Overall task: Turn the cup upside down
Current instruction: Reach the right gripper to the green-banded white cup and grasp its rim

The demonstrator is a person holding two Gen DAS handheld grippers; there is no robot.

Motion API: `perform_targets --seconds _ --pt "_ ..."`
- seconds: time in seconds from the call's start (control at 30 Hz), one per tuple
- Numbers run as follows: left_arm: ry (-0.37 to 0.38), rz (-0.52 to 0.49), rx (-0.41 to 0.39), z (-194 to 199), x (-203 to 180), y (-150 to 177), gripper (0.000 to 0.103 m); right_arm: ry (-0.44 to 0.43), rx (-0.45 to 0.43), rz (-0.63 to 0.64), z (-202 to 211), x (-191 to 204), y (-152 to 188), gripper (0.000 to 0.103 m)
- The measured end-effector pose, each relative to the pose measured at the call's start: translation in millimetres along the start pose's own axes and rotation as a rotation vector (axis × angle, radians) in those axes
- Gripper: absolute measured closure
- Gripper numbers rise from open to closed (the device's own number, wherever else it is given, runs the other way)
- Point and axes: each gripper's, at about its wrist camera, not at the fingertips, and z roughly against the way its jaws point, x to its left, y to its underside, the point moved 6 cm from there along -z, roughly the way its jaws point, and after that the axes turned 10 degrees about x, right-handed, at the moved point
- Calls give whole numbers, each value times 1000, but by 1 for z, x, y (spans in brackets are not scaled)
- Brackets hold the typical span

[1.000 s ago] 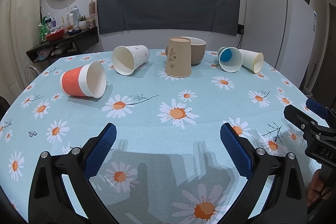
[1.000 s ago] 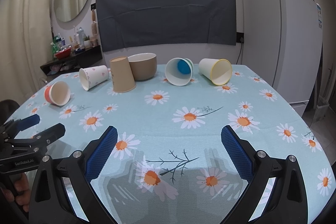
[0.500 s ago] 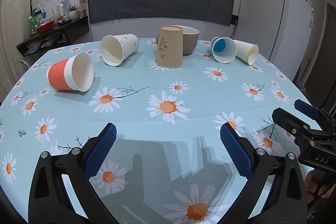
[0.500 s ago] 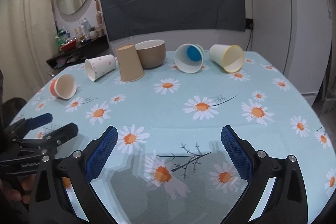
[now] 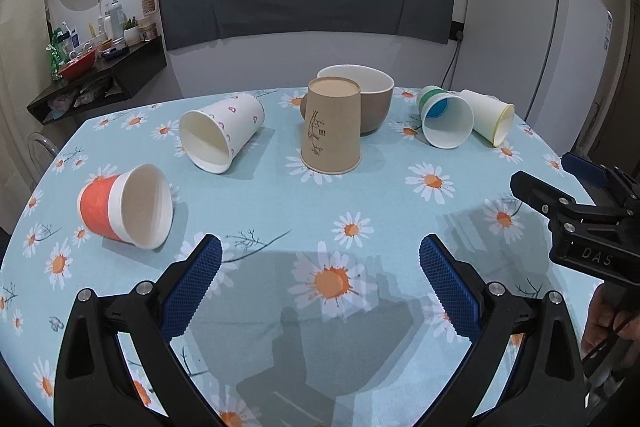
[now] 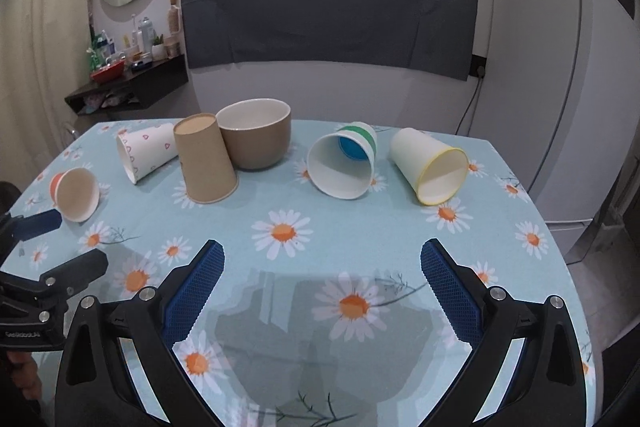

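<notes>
We hold both grippers above the table [image 5: 280, 227], fingers apart, gripping nothing: left gripper [image 5: 320, 283], right gripper [image 6: 322, 285]. Ahead of the left gripper the brown cup [image 5: 331, 129] stands upside down, touching a bowl [image 5: 368, 95]. Orange cup [image 5: 126, 207] lies on its side ahead-left; heart cup [image 5: 220, 135], green cup [image 6: 344, 163] and yellow cup [image 6: 430, 165] also lie tipped.

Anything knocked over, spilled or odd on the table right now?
Four cups lie on their sides: orange cup, heart-print cup, green-banded cup, yellow-rimmed cup. The brown cup already stands inverted against the upright bowl. No spill or damage visible.
</notes>
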Motion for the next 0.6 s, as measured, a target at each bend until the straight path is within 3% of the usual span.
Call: perform_targets --seconds 0.27,0.47,0.57,0.6 --pt "14 -10 20 -24 3 -32 6 44 35 32 -46 -12 -48 10" --pt "73 -32 82 -45 -2 -27 6 131 71 86 -90 -20 -65 11" --pt "76 -20 81 -46 -1 -26 6 161 98 108 -108 -22 -69 37" --pt "66 -20 75 -45 1 -26 6 176 111 106 -115 -24 -69 38"
